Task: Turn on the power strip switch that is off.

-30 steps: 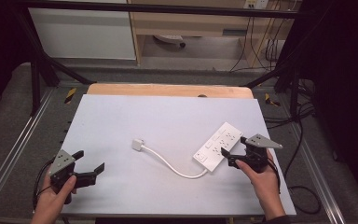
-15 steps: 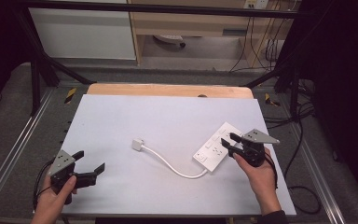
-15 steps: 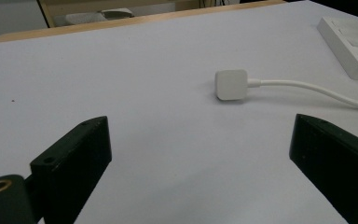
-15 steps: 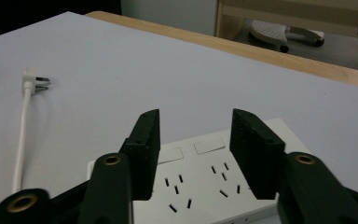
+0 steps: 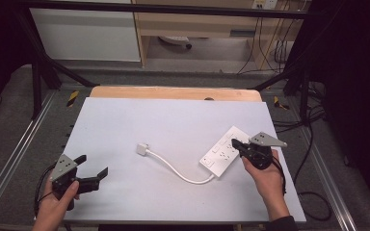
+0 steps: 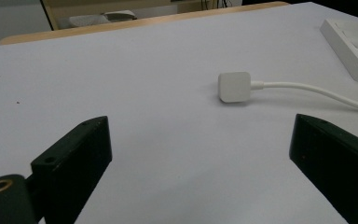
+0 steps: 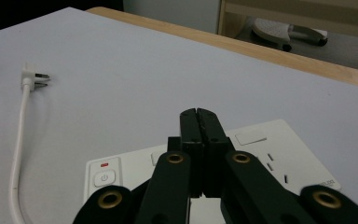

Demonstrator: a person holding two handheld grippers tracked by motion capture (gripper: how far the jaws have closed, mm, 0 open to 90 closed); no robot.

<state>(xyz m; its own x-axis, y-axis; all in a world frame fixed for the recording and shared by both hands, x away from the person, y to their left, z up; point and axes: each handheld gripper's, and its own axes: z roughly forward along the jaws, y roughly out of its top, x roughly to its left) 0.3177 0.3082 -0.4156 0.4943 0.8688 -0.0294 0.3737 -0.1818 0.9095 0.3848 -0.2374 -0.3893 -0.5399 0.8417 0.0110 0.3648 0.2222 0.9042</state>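
Note:
A white power strip (image 5: 223,150) lies on the right part of the white table (image 5: 173,120). Its white cable (image 5: 178,171) curves left to a white plug (image 5: 141,148) lying loose mid-table. My right gripper (image 5: 235,143) hovers just over the strip's near end. Its jaws have just been closing and now stand shut, with nothing between them. In the right gripper view the joined tips (image 7: 197,112) sit above the strip (image 7: 270,154), with the plug (image 7: 30,74) far left. My left gripper (image 5: 92,166) stands open at the front left, facing the plug (image 6: 234,87) from a distance.
A wooden strip (image 5: 173,93) borders the table's far edge. Black frame bars (image 5: 38,72) and metal rails flank both sides. Cabinets and a shelf stand beyond, and dark cables (image 5: 313,144) trail on the floor at the right.
My right gripper's jaws went from wide open to shut over the power strip's near end, gripping nothing. My left gripper kept still and open.

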